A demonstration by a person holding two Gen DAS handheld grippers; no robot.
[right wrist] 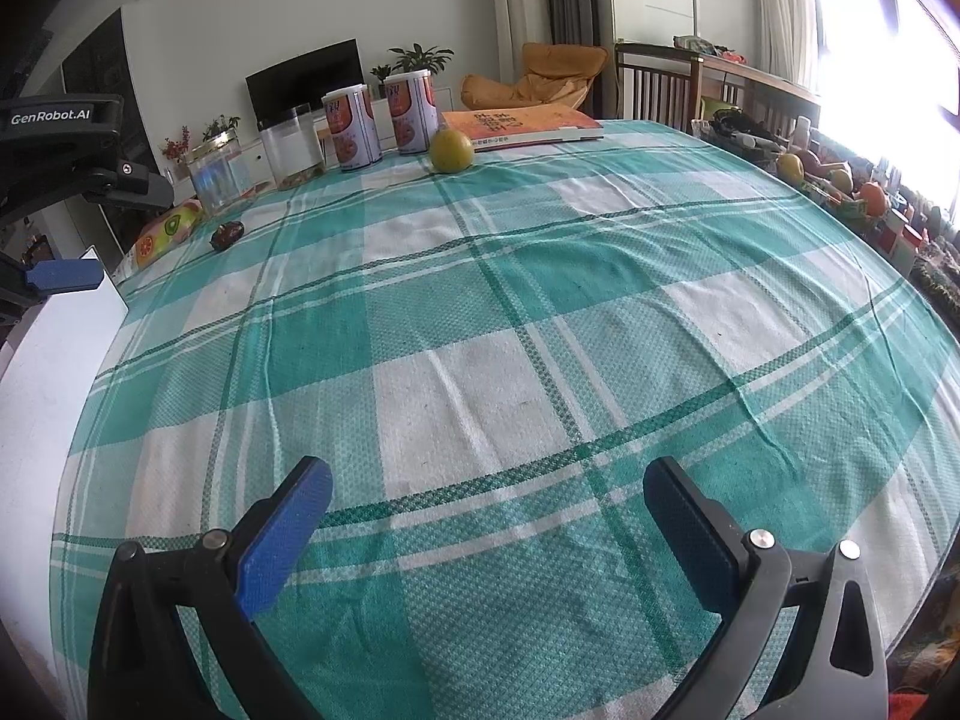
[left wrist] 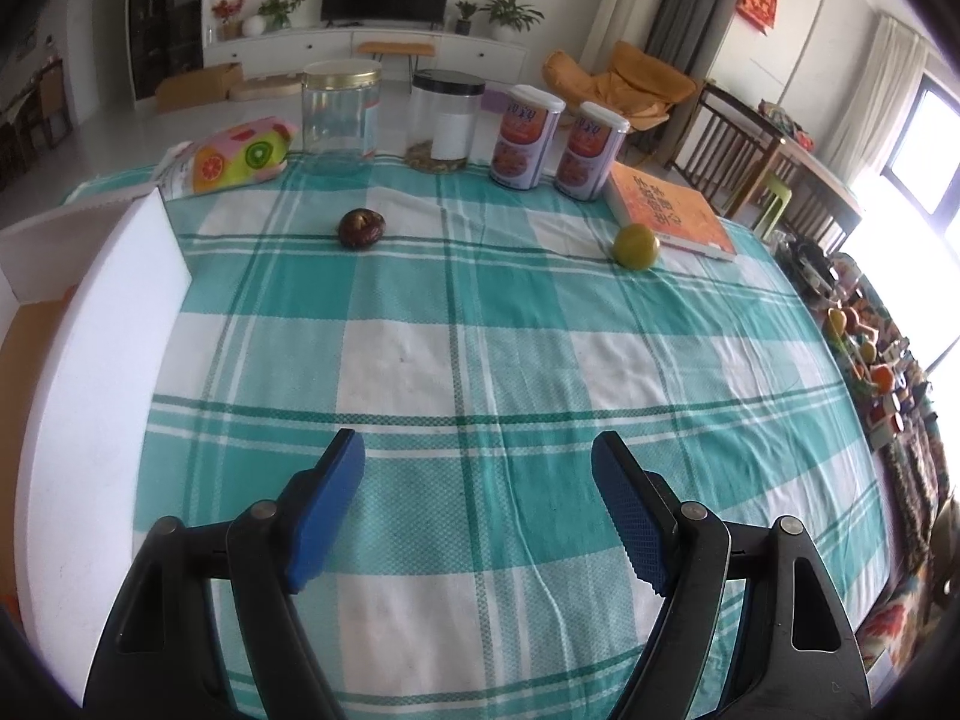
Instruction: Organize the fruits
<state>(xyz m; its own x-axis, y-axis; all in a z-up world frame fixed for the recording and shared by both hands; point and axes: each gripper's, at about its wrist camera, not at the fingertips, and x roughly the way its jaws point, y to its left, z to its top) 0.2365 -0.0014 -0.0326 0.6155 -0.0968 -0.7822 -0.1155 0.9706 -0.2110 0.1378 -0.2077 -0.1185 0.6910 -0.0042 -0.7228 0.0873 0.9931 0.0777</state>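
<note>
Inspector: Status of the sorting?

Assessor: By my reading, barely begun or mid-way; I cannot tell which. Two fruits lie loose on the checked cloth of the surface [left wrist: 480, 324]: a dark brown fruit [left wrist: 360, 228] and a yellow-green fruit [left wrist: 636, 246]. Neither is in a container. A white box [left wrist: 90, 360] stands along the left edge; an orange shape shows at its near corner, but what it is I cannot make out.

Inspector: The grippers?

Assessor: The left gripper [left wrist: 477, 510] has its fingers wide apart, nothing between them. The right gripper [right wrist: 489, 534] is likewise spread and empty. Both hover over bare cloth at the near side.

Inspector: Position of the fruit relative to the fingers?

Assessor: Well apart in both views. From the left wrist, the dark brown fruit lies far ahead, slightly left of the gap; the yellow-green fruit lies far ahead to the right, just beside an orange book [left wrist: 672, 210]. From the right wrist, the yellow-green fruit [right wrist: 451, 150] sits far ahead near two cans [right wrist: 384, 120], and the dark brown fruit [right wrist: 227, 236] far off to the left, near a fruit-printed packet [right wrist: 165, 234].

Inspector: Remaining work?

Assessor: Both visible fruits still need picking up and placing, presumably in the box.
</note>
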